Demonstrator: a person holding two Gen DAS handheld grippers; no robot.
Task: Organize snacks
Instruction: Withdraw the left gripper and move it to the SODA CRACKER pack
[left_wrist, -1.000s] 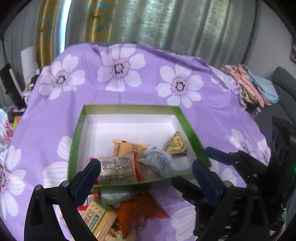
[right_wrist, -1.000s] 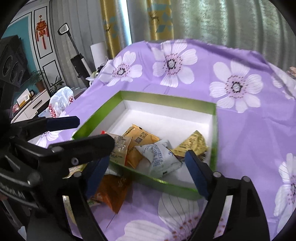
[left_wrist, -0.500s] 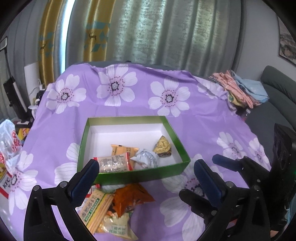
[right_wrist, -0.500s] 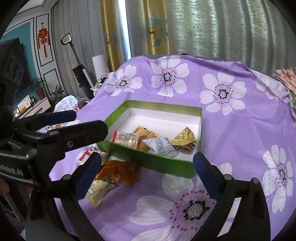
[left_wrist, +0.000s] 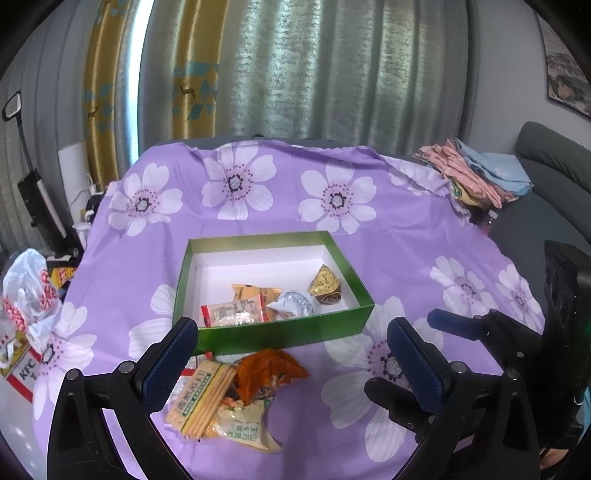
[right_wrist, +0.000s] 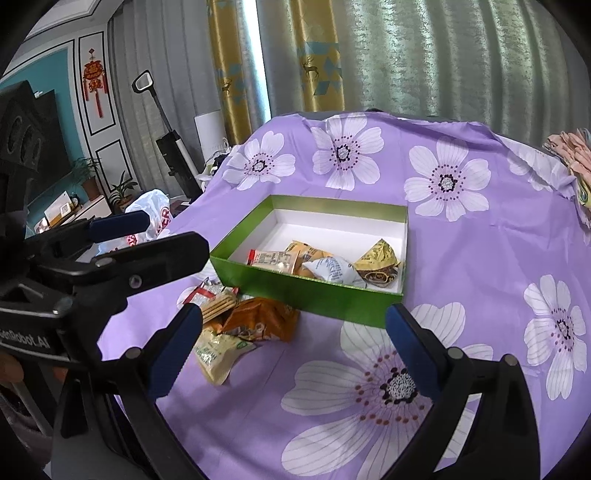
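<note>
On the table (left_wrist: 424, 236), the green box (left_wrist: 280, 328) holds four snacks; loose packets (left_wrist: 236, 391) wait beside it, so both claws, left claw (left_wrist: 291, 354) and right claw (right_wrist: 295, 332), hang wide open, empty.

Glossy box (left_wrist: 280, 328) (cloth tablecloth (left_wrist: 406, 236)).

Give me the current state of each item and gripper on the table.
green box: open, no lid, four packets inside
cracker pack: outside box, on the cloth
orange packet: outside box, crumpled
pale packet: outside box, partly under crackers
left gripper: open, empty
right gripper: open, empty
</note>
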